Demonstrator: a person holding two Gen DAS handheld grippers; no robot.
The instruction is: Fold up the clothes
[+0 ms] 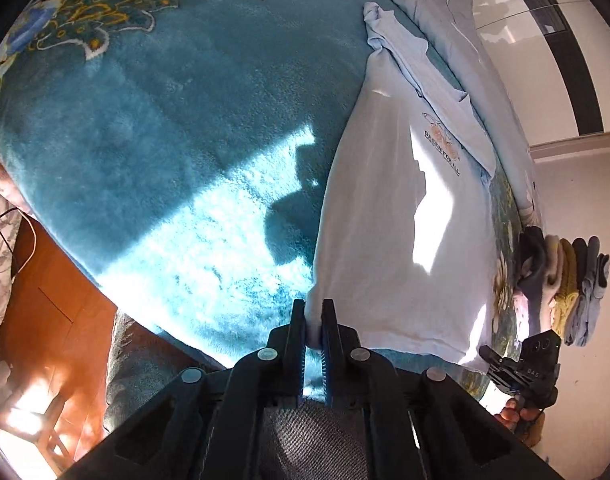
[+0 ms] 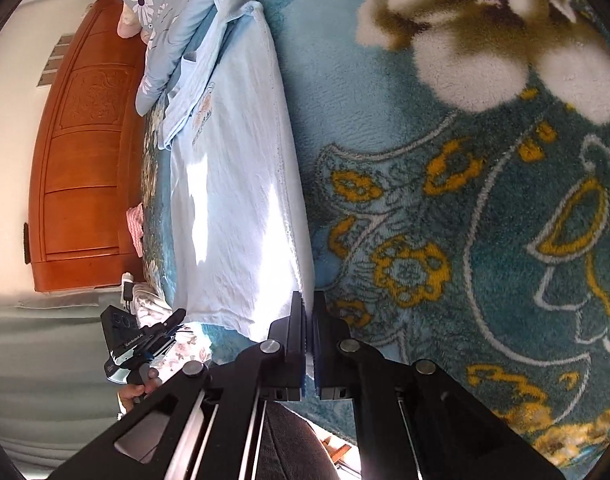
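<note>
Lying flat on teal floral blanket [image 1: 153, 128]: pale blue T-shirt [image 1: 389, 216], folded lengthwise into long strip, chest logo facing up, sun patches across fabric. Left gripper [image 1: 314, 322] pinches hem corner at one end of bottom edge; cloth visible betw. jaws. Right gripper [image 2: 310, 312] jaws nearly together, clamping other hem corner. Light blue quilt [image 2: 173, 20] bunched beside collar end. Stack of folded clothes [image 1: 565, 284] at blanket edge, near shirt hem. Wood headboard [image 2: 85, 140] behind.
</note>
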